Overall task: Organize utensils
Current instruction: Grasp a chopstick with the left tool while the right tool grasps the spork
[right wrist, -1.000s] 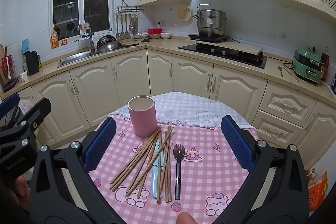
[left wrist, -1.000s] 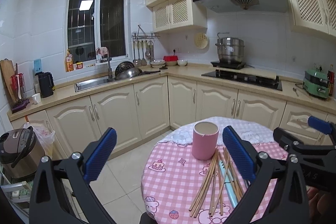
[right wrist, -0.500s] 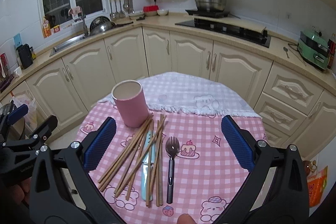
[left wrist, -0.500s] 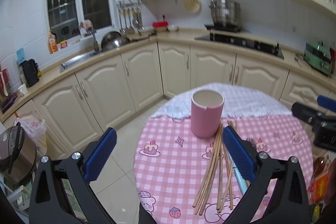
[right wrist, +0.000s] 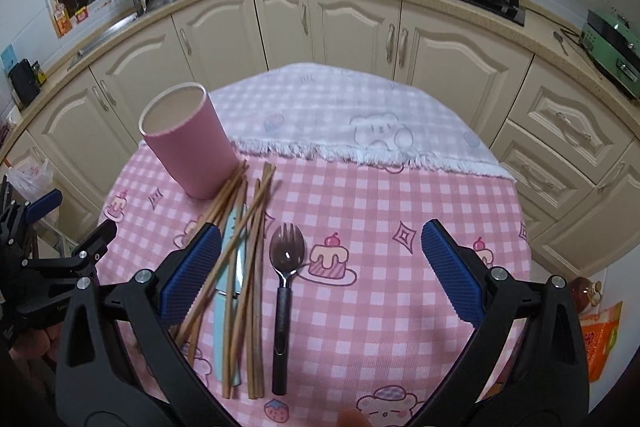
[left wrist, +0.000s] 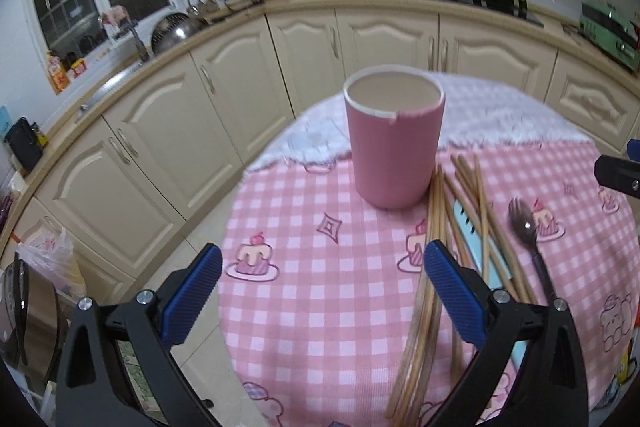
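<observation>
An empty pink cup point(left wrist: 394, 143) stands upright on the round table's pink checked cloth point(left wrist: 304, 291); it also shows in the right wrist view point(right wrist: 188, 143). Several wooden chopsticks point(right wrist: 244, 247) lie in a loose pile right of the cup, over a light blue knife point(right wrist: 228, 291). They also show in the left wrist view point(left wrist: 436, 267). A dark-handled spork point(right wrist: 284, 287) lies right of them, also in the left wrist view point(left wrist: 532, 247). My left gripper point(left wrist: 320, 287) is open and empty above the table's near left part. My right gripper point(right wrist: 320, 267) is open and empty above the spork.
A white fringed towel point(right wrist: 360, 119) covers the table's far part. Cream cabinets point(right wrist: 360, 27) and a counter with sink and hob run behind. A rice cooker point(left wrist: 16, 311) and a plastic bag point(left wrist: 48, 247) stand on the floor at the left.
Both grippers have moved forward and tilted down toward the table. The cup and utensils now look larger and closer. Nothing on the table has moved.
</observation>
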### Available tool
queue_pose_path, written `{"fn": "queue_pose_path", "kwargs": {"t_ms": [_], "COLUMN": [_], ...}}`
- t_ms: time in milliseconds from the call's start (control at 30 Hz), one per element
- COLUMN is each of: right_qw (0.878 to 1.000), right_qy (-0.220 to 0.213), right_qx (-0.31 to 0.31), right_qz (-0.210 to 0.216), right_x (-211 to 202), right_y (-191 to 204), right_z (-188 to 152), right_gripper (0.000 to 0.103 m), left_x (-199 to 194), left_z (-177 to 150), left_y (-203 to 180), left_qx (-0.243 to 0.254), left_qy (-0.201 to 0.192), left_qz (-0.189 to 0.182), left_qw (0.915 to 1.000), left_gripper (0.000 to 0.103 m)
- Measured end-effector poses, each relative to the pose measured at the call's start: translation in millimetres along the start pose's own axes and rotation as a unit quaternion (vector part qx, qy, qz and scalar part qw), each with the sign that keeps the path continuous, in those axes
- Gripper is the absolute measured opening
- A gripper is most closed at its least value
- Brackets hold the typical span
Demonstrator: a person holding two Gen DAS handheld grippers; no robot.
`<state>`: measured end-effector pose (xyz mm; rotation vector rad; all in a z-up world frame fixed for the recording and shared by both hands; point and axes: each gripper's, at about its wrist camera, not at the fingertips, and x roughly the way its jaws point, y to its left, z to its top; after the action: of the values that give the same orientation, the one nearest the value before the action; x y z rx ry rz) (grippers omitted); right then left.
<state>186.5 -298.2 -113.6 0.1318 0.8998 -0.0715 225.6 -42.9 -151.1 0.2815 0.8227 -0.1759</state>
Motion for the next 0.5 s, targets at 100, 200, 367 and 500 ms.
{"fn": "queue_pose_path", "kwargs": {"t_ms": [100,200,367,500], "right_qw": [1.000,0.999,0.998,0.997], "right_qy": [0.026,0.048,0.068,0.082], "right_qx": [-0.005,-0.010,-0.007,-0.010], "right_qz": [0.002,0.002,0.000,-0.001], "right_x": [16.4,31.1,46.3,57.1], "right_y": [-1.6,-3.9,-9.9,-11.9], "right_z": [-4.8,-10.9,-16.8,-20.3], "right_gripper": [0.098,0.098,0.098,0.098], "left_x": [19.7,36.6,58.6,72.5], "left_z": [-3.3,-5.6,-10.8,-12.5], "left_y": [-3.5,-8.2,-16.8,-24.3], "left_qx": [0.014,0.032,0.063,0.079], "left_qy": [0.026,0.050,0.084,0.100], "left_qz": [-0.015,-0.038,-0.062,-0.062], "left_qw": [0.9994,0.9975,0.9926,0.9899], "left_gripper": [0.099,0.099,0.099,0.099]}}
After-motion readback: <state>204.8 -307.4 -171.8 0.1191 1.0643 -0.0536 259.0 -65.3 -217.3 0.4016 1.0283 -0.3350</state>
